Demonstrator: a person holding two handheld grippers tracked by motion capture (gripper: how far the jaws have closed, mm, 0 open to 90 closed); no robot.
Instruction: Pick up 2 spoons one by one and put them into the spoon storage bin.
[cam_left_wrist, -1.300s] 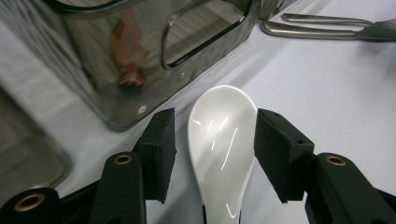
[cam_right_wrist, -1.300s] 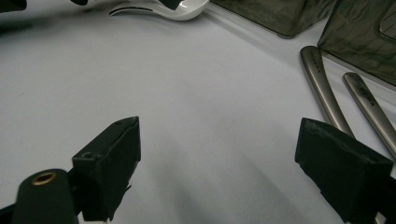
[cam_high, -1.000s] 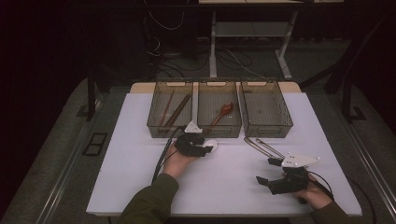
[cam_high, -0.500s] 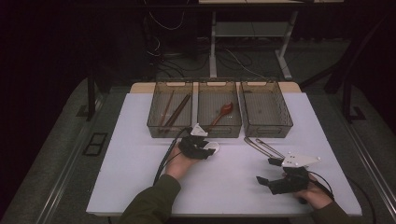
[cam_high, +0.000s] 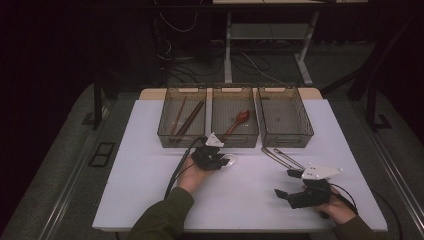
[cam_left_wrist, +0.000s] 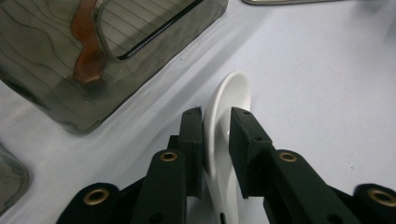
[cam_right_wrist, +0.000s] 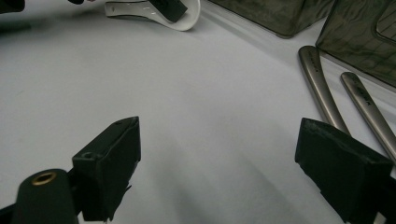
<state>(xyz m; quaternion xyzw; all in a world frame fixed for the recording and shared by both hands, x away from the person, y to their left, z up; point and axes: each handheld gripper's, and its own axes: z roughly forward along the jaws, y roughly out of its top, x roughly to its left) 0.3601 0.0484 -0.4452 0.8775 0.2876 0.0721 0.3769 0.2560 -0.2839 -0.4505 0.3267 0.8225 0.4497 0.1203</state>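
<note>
Spoon (cam_left_wrist: 223, 140), white, pinched in left gripper (cam_left_wrist: 215, 122) just short of middle bin (cam_high: 234, 120); needed firm pinch, lift over bin wall. Right gripper (cam_right_wrist: 224, 168) was spread wide, idle.

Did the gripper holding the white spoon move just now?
Yes. The left gripper, shut on the white spoon, has drifted slightly toward the person, away from the middle bin.

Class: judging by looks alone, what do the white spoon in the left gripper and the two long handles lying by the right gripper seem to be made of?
White spoon: probably glazed ceramic, possibly melamine; smooth, opaque, glossy white with a thick rounded rim. Two long handles: likely brushed stainless steel; grey, satin sheen with soft highlights along their length.
</note>
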